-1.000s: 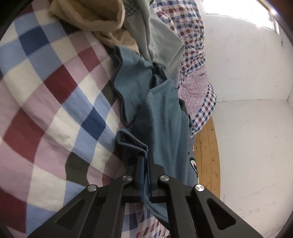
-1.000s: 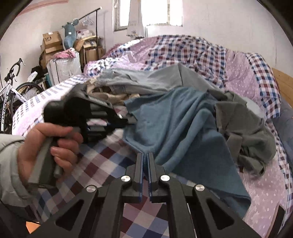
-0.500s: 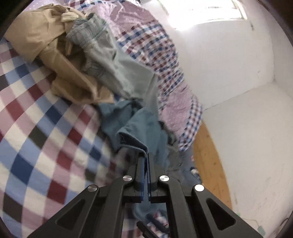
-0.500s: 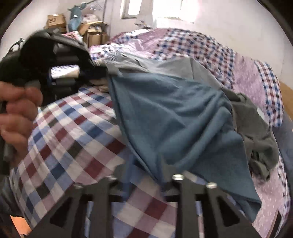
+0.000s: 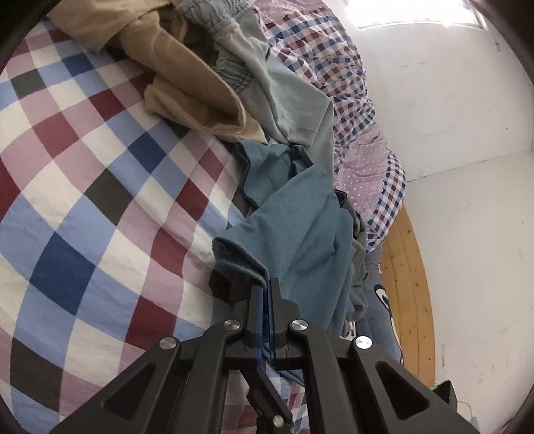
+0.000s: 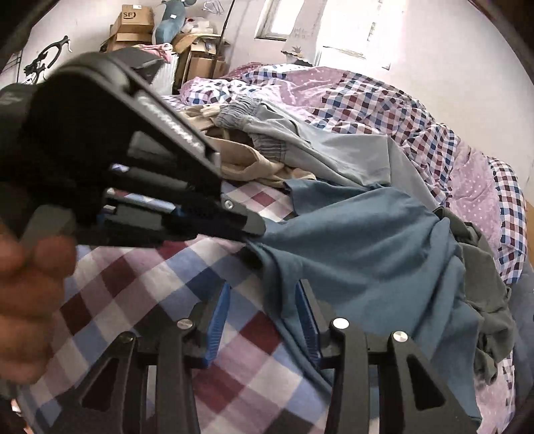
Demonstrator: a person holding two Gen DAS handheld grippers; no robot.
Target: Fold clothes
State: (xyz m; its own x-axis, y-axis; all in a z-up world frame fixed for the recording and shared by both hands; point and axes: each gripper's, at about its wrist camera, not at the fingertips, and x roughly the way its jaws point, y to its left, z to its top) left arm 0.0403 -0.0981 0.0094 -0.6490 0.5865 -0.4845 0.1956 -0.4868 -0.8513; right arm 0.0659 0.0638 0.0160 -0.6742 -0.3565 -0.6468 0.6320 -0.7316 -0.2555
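Note:
A teal-blue shirt (image 5: 300, 220) lies crumpled on the checked bed cover (image 5: 100, 187). My left gripper (image 5: 266, 287) is shut on a folded edge of it, lifted slightly off the bed. In the right wrist view the same shirt (image 6: 367, 247) spreads to the right, and the left gripper (image 6: 247, 230) pinches its corner. My right gripper (image 6: 263, 293) stands open, its blue-padded fingers either side of the shirt's hanging edge, just below the left gripper. A hand (image 6: 26, 300) holds the left gripper's handle.
Tan trousers (image 5: 187, 83) and grey-green trousers (image 5: 287, 100) lie heaped beyond the shirt. A dark grey garment (image 6: 484, 293) hangs at the bed's right side. Checked and dotted quilt (image 6: 383, 100) at the back. Wooden bed frame (image 5: 407, 300), white wall, boxes (image 6: 133, 20) and a bicycle behind.
My right gripper has gone from shut to open and now straddles the shirt's edge. The left gripper, still holding the shirt, lifted it and came back down closer to the bed.

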